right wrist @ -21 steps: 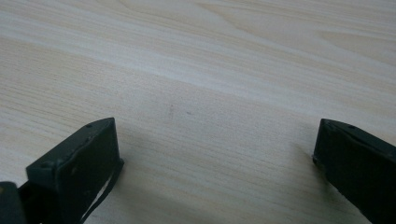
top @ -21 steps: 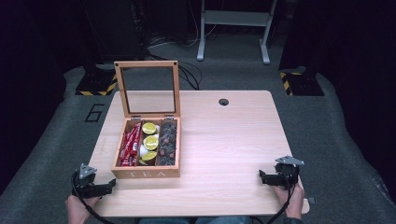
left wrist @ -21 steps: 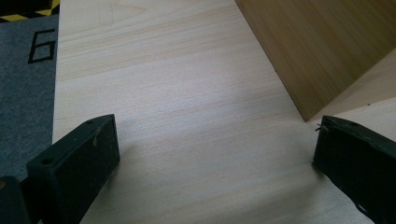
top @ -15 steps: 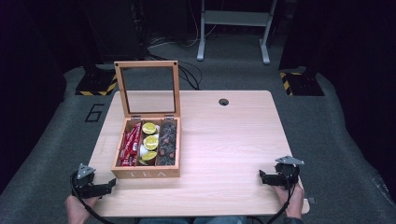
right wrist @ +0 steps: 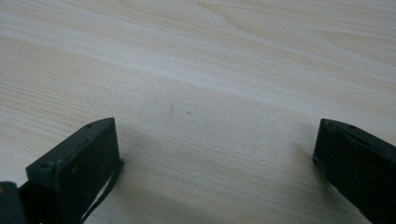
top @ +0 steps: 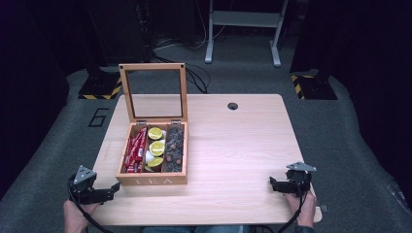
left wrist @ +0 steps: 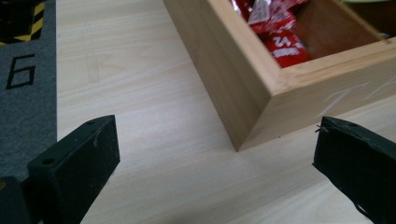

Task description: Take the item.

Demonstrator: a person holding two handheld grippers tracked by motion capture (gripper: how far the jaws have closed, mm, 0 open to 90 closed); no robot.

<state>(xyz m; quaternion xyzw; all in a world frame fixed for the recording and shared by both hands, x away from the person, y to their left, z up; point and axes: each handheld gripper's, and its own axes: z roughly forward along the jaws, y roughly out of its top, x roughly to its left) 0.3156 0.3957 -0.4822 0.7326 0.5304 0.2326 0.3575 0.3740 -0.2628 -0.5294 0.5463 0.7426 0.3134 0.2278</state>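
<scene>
In the left gripper view the open wooden tea box with a glass-paned lid (left wrist: pixel 261 88) is cut off at the top and right, so just its near corner and some red foil sachets (left wrist: pixel 275 35) can be seen. From the high view the box stands on the left half of the pale wooden desk (top: pixel 233 145), lid upright, with three compartments: red sachets on the left, round yellow-green packets (top: pixel 156 147) in the middle, and small dark items (top: pixel 175 145), perhaps pods, too blurred to identify, on the right. The left gripper (top: pixel 104 191) sits at the desk's near left corner just beside the box, jaws wide apart and holding nothing. The right gripper (top: pixel 277 184) rests near the near right edge, well apart from the box, jaws equally wide over bare wood
</scene>
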